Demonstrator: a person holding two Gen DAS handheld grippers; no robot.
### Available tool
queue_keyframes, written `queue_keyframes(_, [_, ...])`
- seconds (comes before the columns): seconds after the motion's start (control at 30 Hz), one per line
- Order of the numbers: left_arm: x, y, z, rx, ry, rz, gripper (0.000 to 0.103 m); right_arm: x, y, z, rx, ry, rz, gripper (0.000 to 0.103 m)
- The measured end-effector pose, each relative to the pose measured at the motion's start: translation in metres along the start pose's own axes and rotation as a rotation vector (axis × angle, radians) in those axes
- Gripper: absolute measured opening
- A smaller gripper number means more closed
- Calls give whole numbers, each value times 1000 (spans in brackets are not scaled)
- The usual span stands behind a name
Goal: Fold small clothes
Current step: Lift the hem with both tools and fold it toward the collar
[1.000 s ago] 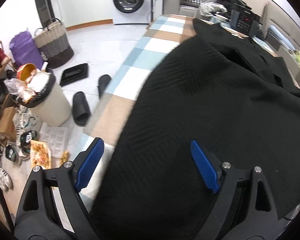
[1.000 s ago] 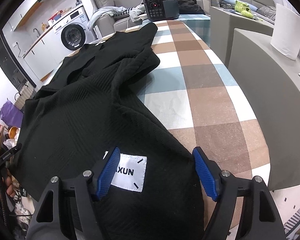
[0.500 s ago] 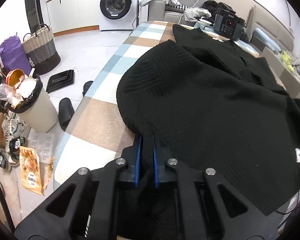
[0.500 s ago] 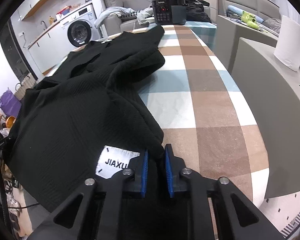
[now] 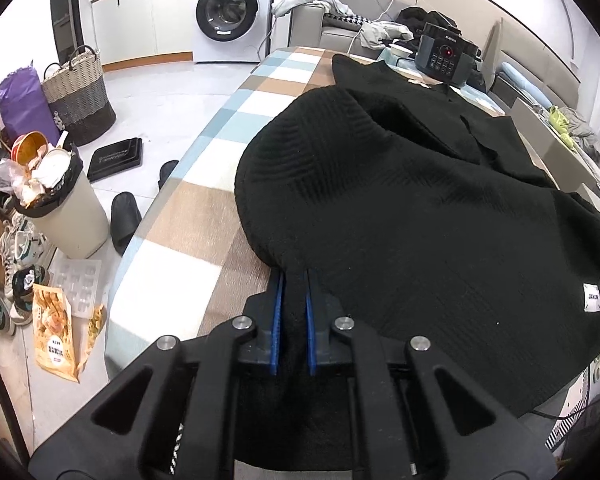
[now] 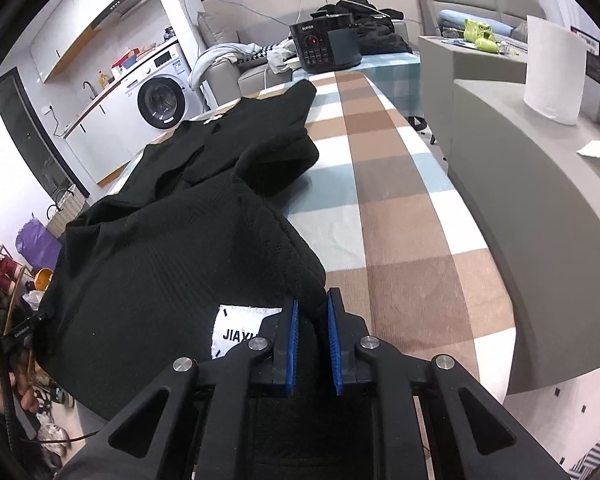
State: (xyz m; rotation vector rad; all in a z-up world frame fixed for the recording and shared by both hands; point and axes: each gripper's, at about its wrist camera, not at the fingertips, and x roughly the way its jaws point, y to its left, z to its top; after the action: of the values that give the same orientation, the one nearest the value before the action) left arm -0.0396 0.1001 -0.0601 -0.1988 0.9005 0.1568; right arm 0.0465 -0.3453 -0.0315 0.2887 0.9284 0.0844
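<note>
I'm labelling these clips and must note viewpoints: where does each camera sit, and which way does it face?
Left wrist: rides the left gripper, looking down its fingers along the checked table toward the washing machine; blue pads pinch the black garment.
Right wrist: rides the right gripper, facing along the table's other side toward the cooker; pads pinch the hem by the white label; a hand shows at lower left.
Shared: garment, label, table, cooker, washing machine.
</note>
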Motion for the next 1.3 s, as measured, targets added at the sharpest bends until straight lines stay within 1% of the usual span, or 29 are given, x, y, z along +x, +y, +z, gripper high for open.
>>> queue_keyframes(0.03, [0,1,-2,-5,8,14,8,3,0,0,4,9,-7,14])
queue_keyframes(0.1, [2,4,-5,-17,21,33,15,6,-1,0,16,23,1,17])
queue_keyframes(0.13, [2,7,-6,-24,25,38,28,6,-1,0,17,28,-2,24])
queue_keyframes(0.17, [3,9,-7,-28,26,44,50,7,-1,0,17,32,-3,37])
queue_keyframes(0.2, [3,11,-8,-33,22,53,59,6,-1,0,17,28,4,42])
queue_keyframes(0.23, [3,13,-8,-35,12,60,64,5,-1,-1,17,22,9,47])
queue_keyframes(0.27, [3,16,-8,-35,2,63,64,5,-1,-1,15,19,12,50])
queue_keyframes(0.33, [6,19,-6,-37,11,63,65,6,0,0,11,16,7,55])
queue_keyframes(0.57, [28,28,8,-63,34,83,65,19,8,11,-32,15,-29,55])
queue_keyframes(0.67, [39,29,17,-54,31,99,65,24,10,16,-47,11,-37,55])
queue_keyframes(0.9, [54,32,35,-58,21,88,65,34,16,21,-61,23,-36,55])
queue_keyframes(0.93, [55,31,37,-56,21,80,64,36,16,21,-61,25,-38,55])
queue_keyframes(1.0, [56,29,40,-53,9,53,48,37,15,23,-58,21,-39,55])
queue_keyframes(1.03, [56,28,40,-48,5,46,29,37,14,24,-56,17,-38,50])
queue_keyframes(1.07, [57,27,41,-43,5,36,16,38,14,24,-55,16,-40,37])
queue_keyframes(1.1, [58,26,42,-44,6,11,10,38,14,24,-57,16,-41,31])
queue_keyframes(1.13, [58,25,43,-54,8,-16,6,36,14,24,-61,12,-43,19])
queue_keyframes(1.17, [56,24,43,-59,-1,-21,6,33,16,24,-72,-1,-36,9])
queue_keyframes(1.2, [54,23,43,-55,-11,-25,6,29,18,25,-84,-12,-23,5])
queue_keyframes(1.27, [43,19,46,-50,-40,-49,5,20,22,25,-98,-37,17,5])
queue_keyframes(1.3, [36,18,46,-49,-58,-58,5,11,23,27,-91,-66,53,5])
